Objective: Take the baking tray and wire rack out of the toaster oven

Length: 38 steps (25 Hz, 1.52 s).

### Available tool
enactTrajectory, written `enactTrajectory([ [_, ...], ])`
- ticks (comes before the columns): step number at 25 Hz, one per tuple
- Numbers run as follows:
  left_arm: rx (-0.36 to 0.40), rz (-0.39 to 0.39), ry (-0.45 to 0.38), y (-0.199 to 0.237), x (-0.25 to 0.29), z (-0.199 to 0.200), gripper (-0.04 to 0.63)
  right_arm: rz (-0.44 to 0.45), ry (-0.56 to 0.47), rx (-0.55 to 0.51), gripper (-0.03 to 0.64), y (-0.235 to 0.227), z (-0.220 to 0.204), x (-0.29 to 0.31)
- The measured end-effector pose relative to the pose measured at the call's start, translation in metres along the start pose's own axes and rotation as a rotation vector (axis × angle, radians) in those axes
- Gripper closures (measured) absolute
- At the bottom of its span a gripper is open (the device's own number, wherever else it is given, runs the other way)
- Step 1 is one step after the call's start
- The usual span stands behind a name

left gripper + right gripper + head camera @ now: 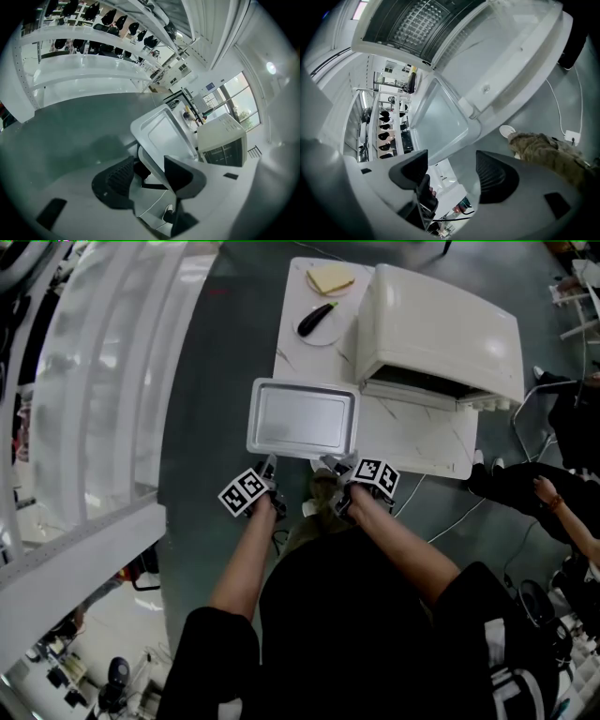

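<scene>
Two wide-open grippers, left gripper (270, 465) and right gripper (330, 465), sit at 6 o'clock of the baking tray (302, 416), pinching nothing, toaster oven (441, 324) at its 2 o'clock.

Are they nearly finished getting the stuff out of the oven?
About halfway. Done: the baking tray is out of the toaster oven. In hand: the left gripper and right gripper have its rim between their jaws. Left: the wire rack looks still inside.

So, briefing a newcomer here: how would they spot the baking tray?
Find the white table with the white toaster oven on it. The baking tray is at its near left corner, overhanging the edge. It's an empty silver rectangle, unlike the round plate behind.
</scene>
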<state>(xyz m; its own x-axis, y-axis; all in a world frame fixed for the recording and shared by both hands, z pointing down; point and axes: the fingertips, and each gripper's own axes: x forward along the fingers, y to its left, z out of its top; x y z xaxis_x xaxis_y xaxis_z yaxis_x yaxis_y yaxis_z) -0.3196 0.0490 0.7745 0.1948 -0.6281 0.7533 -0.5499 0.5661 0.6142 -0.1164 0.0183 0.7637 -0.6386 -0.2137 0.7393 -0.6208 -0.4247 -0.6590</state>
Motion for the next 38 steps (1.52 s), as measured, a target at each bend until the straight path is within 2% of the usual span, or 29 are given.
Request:
enactTrajectory([
  [3, 0.012, -0.063, -0.021, -0.016, -0.018, -0.009, 0.397, 0.044, -0.01, -0.045, 0.291, 0.002, -0.009, -0.019],
  [6, 0.057, -0.157, -0.034, -0.042, -0.041, -0.028, 0.399, 0.101, -0.063, -0.126, 0.299, 0.007, -0.013, -0.048],
  [9, 0.085, -0.306, -0.018, -0.074, -0.068, -0.055, 0.426, 0.159, -0.127, -0.205, 0.371, 0.013, -0.02, -0.087],
  [11, 0.094, -0.415, -0.03, -0.096, -0.089, -0.07, 0.51, 0.203, -0.188, -0.25, 0.452, 0.017, -0.023, -0.117],
  [14, 0.077, -0.572, -0.056, -0.131, -0.12, -0.09, 0.565, 0.276, -0.302, -0.293, 0.564, 0.019, -0.02, -0.166],
  [16, 0.08, -0.624, -0.05, -0.149, -0.133, -0.107, 0.575, 0.311, -0.375, -0.322, 0.588, 0.013, -0.017, -0.199],
  [19, 0.084, -0.688, -0.041, -0.175, -0.142, -0.13, 0.575, 0.309, -0.477, -0.38, 0.594, -0.007, -0.007, -0.239],
  [25, 0.112, -0.766, -0.056, -0.212, -0.152, -0.161, 0.575, 0.306, -0.598, -0.377, 0.594, -0.044, 0.0, -0.296],
  [30, 0.093, -0.746, -0.058, -0.239, -0.116, -0.166, 0.575, 0.35, -0.664, -0.344, 0.592, -0.049, 0.045, -0.31],
  [34, 0.006, -0.826, -0.036, -0.292, -0.097, -0.172, 0.575, 0.407, -0.711, -0.299, 0.592, -0.043, 0.092, -0.327],
  [36, 0.083, -0.783, -0.071, -0.307, -0.081, -0.168, 0.575, 0.418, -0.705, -0.291, 0.592, -0.039, 0.114, -0.329],
  [38, 0.099, -0.744, -0.096, -0.319, -0.063, -0.165, 0.575, 0.425, -0.697, -0.295, 0.591, -0.035, 0.137, -0.33],
])
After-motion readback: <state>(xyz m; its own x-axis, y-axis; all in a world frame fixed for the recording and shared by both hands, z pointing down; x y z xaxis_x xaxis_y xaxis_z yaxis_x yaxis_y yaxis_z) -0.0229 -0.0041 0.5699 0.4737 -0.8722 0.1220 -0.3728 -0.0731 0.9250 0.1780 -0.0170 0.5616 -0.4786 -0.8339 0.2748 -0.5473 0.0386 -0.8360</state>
